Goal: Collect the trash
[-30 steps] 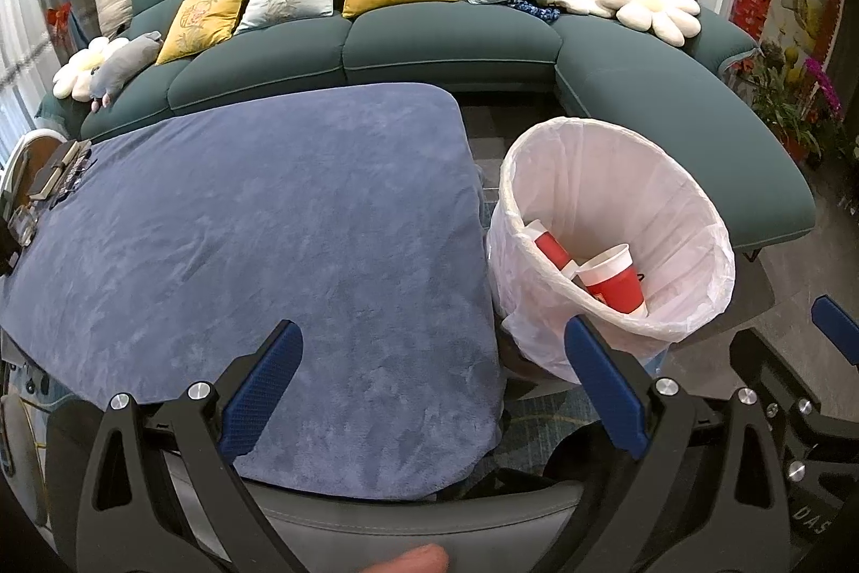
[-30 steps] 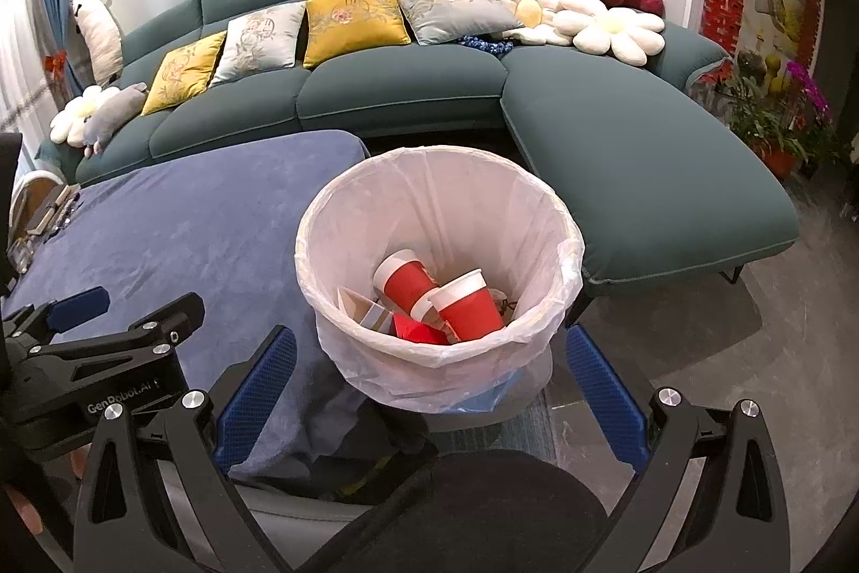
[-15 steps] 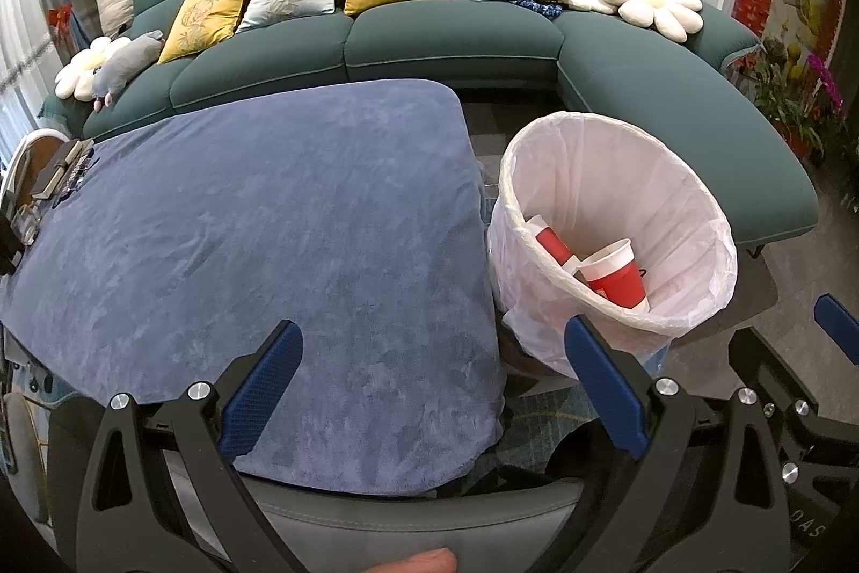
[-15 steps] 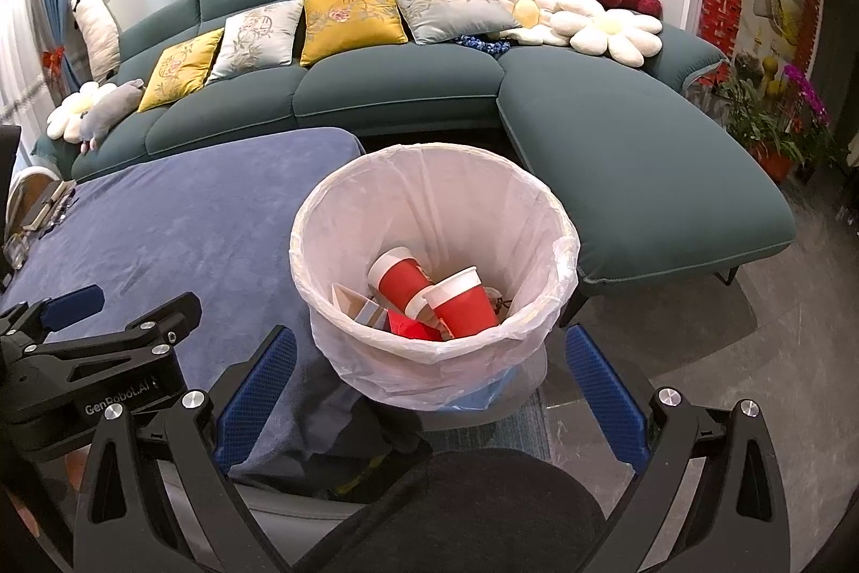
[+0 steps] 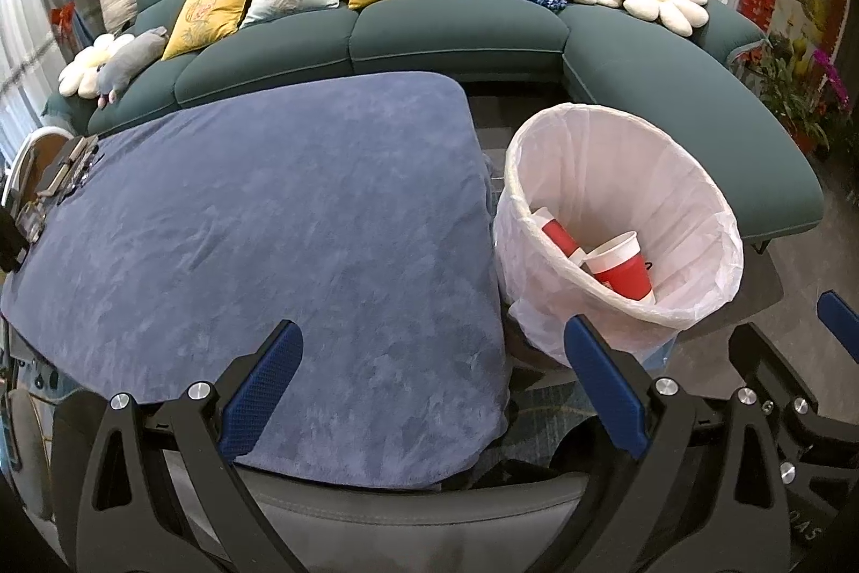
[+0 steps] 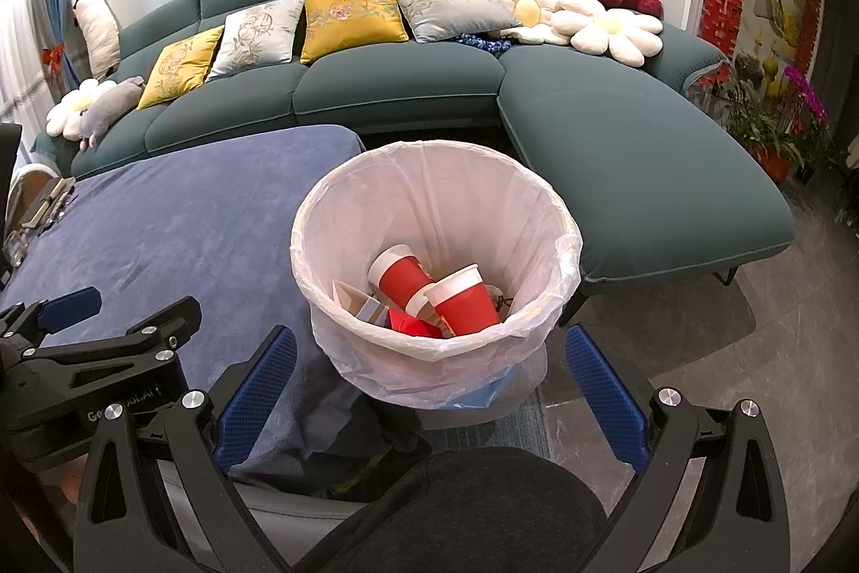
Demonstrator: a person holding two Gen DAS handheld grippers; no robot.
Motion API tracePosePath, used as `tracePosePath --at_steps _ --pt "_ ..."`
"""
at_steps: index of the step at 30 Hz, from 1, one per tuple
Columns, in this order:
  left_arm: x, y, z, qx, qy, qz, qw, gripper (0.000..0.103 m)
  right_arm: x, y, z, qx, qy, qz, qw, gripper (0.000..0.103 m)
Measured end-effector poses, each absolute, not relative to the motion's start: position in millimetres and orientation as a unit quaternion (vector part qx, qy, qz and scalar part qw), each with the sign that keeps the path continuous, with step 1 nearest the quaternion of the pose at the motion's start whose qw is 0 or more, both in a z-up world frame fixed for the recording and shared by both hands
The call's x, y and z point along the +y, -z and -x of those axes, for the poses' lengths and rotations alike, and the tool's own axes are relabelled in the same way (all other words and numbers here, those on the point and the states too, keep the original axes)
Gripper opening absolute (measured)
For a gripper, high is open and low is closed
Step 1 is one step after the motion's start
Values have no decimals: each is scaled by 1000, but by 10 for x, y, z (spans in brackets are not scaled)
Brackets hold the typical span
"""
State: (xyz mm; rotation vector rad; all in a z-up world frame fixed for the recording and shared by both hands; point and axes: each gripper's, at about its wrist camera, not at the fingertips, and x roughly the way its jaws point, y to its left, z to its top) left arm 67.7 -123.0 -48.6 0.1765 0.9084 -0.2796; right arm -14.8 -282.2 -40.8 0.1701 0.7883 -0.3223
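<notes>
blue velvety cloth-covered table [image 5: 279, 218], curved dark-green sofa [image 6: 617, 127] with yellow and grey cushions behind. white-lined round trash bin [image 6: 542, 197] just beside table edge holds red paper cups [image 6: 464, 304]. left gripper [image 5: 429, 390] and right gripper [image 6: 429, 390] both spread apart, holding nothing.

bin [image 6: 429, 353] base: hidden | cups [image 6: 461, 304]: partly buried | sofa [image 5: 698, 100]: cropped

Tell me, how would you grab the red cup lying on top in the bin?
Probably come straight down from above with the right tool, since the bin's tall lined wall blocks the sides. Pinch the top red cup across its red body, just below the white rim. It lies tilted, mouth toward the near-left, so turn the fingers crosswise to it.
</notes>
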Motion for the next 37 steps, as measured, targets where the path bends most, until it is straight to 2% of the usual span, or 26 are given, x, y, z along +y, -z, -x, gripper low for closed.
tracePosePath --at_steps 37 --pt "-1237 508 -654 430 151 -92 885 93 -2852 411 170 380 160 -82 907 97"
